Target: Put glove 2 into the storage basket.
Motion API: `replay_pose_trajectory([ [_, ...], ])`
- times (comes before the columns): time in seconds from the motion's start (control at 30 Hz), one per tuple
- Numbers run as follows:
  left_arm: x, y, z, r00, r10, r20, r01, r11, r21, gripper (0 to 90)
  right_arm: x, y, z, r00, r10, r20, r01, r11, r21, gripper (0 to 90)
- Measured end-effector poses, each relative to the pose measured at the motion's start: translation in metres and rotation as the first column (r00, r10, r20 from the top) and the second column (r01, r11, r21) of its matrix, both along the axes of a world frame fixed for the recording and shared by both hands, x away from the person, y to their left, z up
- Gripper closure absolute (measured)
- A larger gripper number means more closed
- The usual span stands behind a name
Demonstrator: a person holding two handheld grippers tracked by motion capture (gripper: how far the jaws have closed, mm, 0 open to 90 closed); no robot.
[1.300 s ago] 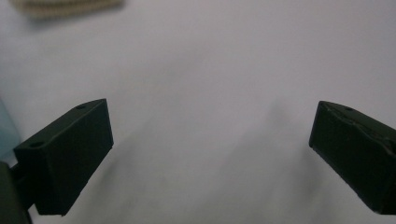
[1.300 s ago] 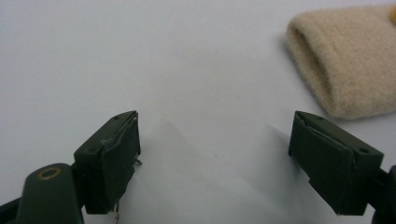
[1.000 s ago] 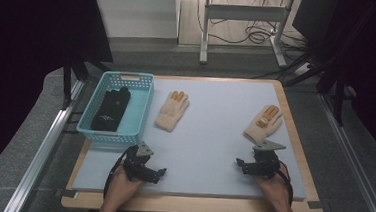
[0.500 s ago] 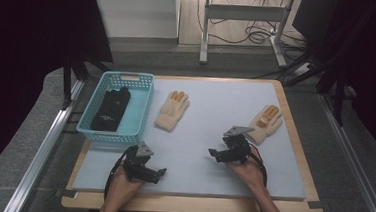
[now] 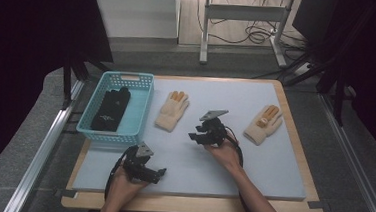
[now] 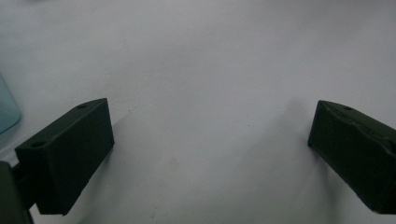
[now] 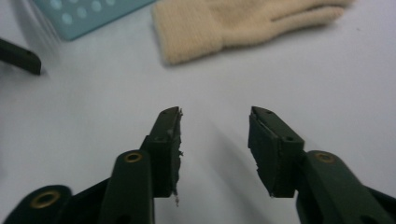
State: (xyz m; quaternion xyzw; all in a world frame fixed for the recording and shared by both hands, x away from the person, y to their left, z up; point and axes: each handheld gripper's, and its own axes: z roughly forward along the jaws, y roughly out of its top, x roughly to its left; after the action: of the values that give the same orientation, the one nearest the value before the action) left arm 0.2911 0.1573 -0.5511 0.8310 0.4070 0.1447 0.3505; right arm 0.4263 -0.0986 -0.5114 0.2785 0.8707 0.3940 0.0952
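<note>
Two cream gloves with orange fingertips lie flat on the pale mat (image 5: 252, 160): one (image 5: 171, 111) beside the basket, the other (image 5: 264, 124) toward the right edge. My right gripper (image 5: 197, 134) hovers between them, pointing at the left glove (image 7: 233, 23), whose cuff lies a little ahead of the jaws. Its jaws have just been closing and stand partly open with nothing between them (image 7: 215, 116). My left gripper (image 5: 157, 174) rests near the front edge, wide open over bare mat (image 6: 210, 109).
A turquoise basket (image 5: 138, 107) at the back left holds a black glove (image 5: 110, 110); its corner shows in the right gripper view (image 7: 79, 14). Metal rails run along both sides of the table. Cables and a stand's legs lie on the floor behind.
My right hand has swept left from the right glove to the middle of the mat, toward the left glove, and its jaws have narrowed. The left hand has stayed put.
</note>
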Motion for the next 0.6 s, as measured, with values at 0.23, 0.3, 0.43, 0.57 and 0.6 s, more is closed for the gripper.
replay_pose_trajectory([
  [0.23,0.000,0.000,0.000,1.0000,-0.001,0.001,0.001,1.0000,0.001,1.0,0.020,0.028,-0.004,0.9996,0.026,-0.010,-0.026,1.000,0.002,65.6],
  [0.3,0.000,0.000,0.000,1.0000,-0.003,0.000,0.003,1.0000,0.003,1.0,0.026,0.035,-0.003,0.9996,0.027,-0.002,-0.027,1.000,-0.005,65.7],
  [0.43,0.000,0.000,0.000,1.0000,-0.004,0.001,0.004,1.0000,0.005,1.1,0.037,0.045,0.001,1.0000,0.003,0.008,-0.003,1.000,0.011,65.7],
  [0.57,0.000,0.001,0.000,1.0000,-0.005,0.001,0.005,1.0000,0.006,1.2,0.051,0.053,0.003,0.9997,-0.023,0.011,0.023,1.000,0.011,64.9],
  [0.6,0.000,0.001,0.000,1.0000,-0.005,0.001,0.005,1.0000,0.006,1.2,0.053,0.055,0.002,0.9995,-0.029,0.014,0.028,1.000,0.010,63.9],
])
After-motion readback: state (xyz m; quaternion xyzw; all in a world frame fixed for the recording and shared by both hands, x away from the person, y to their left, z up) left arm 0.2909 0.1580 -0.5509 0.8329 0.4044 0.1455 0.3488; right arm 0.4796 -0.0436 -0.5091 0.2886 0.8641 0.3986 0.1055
